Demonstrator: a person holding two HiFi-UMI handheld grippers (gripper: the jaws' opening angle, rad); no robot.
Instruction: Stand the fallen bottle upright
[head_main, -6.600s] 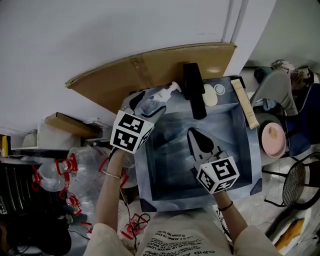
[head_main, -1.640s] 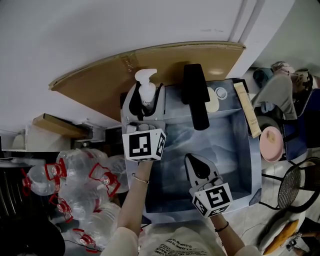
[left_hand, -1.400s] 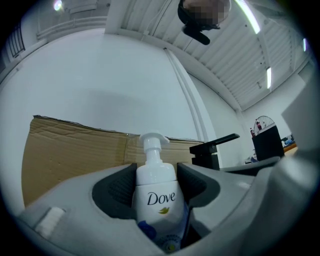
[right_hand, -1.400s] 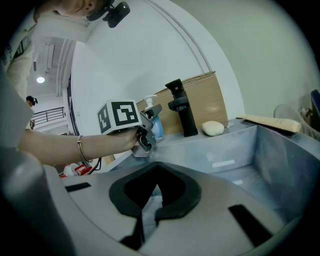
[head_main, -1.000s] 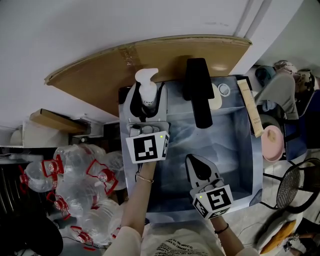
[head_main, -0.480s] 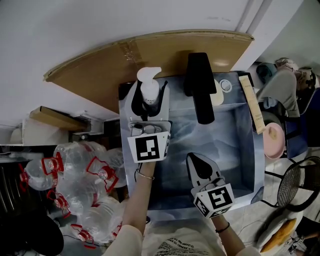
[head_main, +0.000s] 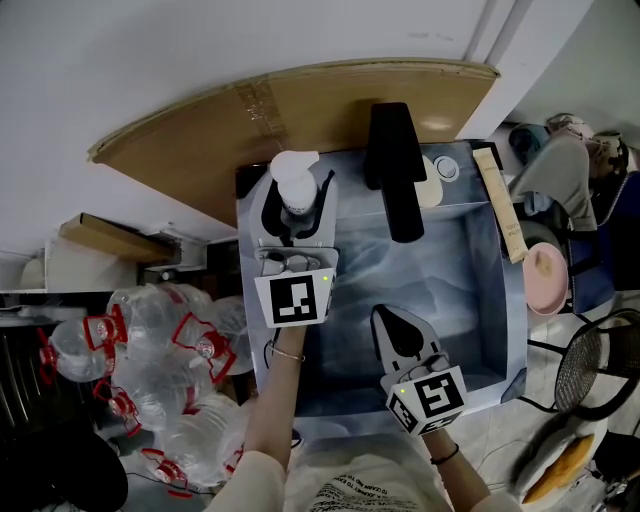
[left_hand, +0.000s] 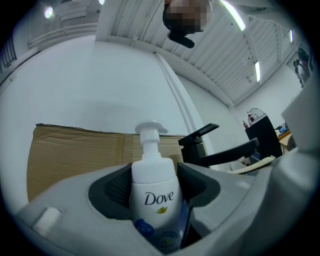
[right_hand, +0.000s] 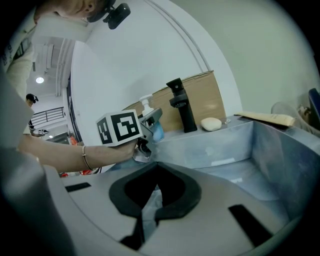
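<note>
A white pump bottle (head_main: 297, 190) stands upright on the back left corner of the grey sink (head_main: 470, 300). My left gripper (head_main: 295, 212) is shut on its body. In the left gripper view the bottle (left_hand: 152, 185) fills the gap, with the dark pads (left_hand: 114, 187) pressing on both sides and the pump head pointing up. My right gripper (head_main: 398, 335) hovers over the sink's front half, shut with nothing in it. The right gripper view shows its jaws (right_hand: 155, 172) closed and the left gripper (right_hand: 150, 120) with the bottle at the far rim.
A black faucet (head_main: 393, 170) and a pale soap bar (head_main: 422, 188) stand at the sink's back rim. A cardboard sheet (head_main: 300, 110) leans on the wall behind. Several plastic bottles (head_main: 150, 340) lie left of the sink. To the right are a pink bowl (head_main: 546, 280) and a beige box (head_main: 498, 205).
Since the earliest frame the left gripper has turned the bottle from tilted to upright at the sink's back left corner. Over the last second both grippers have hardly moved.
</note>
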